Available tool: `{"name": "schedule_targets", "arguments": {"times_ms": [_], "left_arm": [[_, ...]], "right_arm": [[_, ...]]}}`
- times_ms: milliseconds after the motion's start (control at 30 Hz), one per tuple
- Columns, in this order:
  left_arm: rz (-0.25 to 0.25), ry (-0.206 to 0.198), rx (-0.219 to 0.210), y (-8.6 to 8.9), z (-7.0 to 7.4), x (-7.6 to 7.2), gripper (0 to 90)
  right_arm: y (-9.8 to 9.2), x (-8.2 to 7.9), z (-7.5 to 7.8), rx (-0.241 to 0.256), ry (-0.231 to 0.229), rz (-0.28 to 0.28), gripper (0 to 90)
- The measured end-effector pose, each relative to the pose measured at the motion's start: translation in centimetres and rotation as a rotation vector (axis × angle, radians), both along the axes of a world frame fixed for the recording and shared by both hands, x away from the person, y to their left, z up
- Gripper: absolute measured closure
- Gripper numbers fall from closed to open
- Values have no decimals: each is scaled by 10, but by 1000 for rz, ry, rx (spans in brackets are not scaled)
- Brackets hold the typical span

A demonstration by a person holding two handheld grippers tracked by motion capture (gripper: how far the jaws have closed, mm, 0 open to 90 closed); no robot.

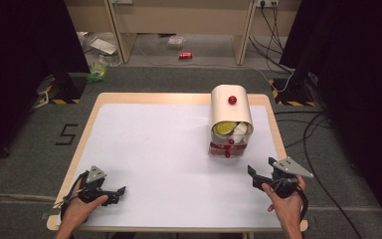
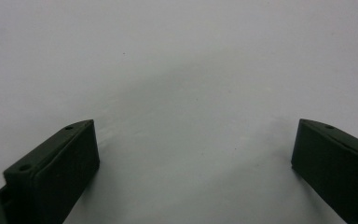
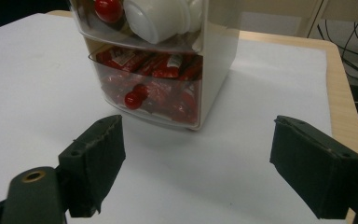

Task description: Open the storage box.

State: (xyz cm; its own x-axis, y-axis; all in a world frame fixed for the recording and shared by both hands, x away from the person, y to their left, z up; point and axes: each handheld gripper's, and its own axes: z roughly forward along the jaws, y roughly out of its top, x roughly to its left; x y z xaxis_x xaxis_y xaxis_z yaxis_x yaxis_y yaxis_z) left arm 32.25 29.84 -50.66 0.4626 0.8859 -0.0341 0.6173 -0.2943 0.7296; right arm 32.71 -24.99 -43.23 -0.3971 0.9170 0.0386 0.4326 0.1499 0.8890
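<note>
Table (image 1: 144, 149) — white top, wood rim. Cabinet (image 1: 231, 122) — far right; two clear drawers face the person, within reach. Upper drawer (image 3: 144, 35): white cups, something yellow-green. Lower drawer (image 3: 154, 88): red sachets, red knob (image 3: 133, 100). Right gripper (image 1: 259, 175) — just before the cabinet, jaws wide, empty, apparently lined up to pull. Left gripper (image 1: 117, 192) — near left, wide, empty, idle.

We see a white counter (image 1: 154, 149) with a wooden rim; a small drawer box (image 1: 230, 124) stands just beyond the right gripper (image 1: 261, 175).
</note>
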Motion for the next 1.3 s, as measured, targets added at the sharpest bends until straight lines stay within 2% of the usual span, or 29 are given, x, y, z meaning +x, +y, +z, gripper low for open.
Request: {"name": "schedule_targets", "arguments": {"times_ms": [700,967,1300], "left_arm": [[1,0,-1,0,0,0,0],[1,0,-1,0,0,0,0],[0,1,2,0,0,0,0]], "right_arm": [[13,-1,21,8,-34,30,205],[20,-1,32,12,-54,58,205],[20,-1,42,11,-74,67,205]]}}
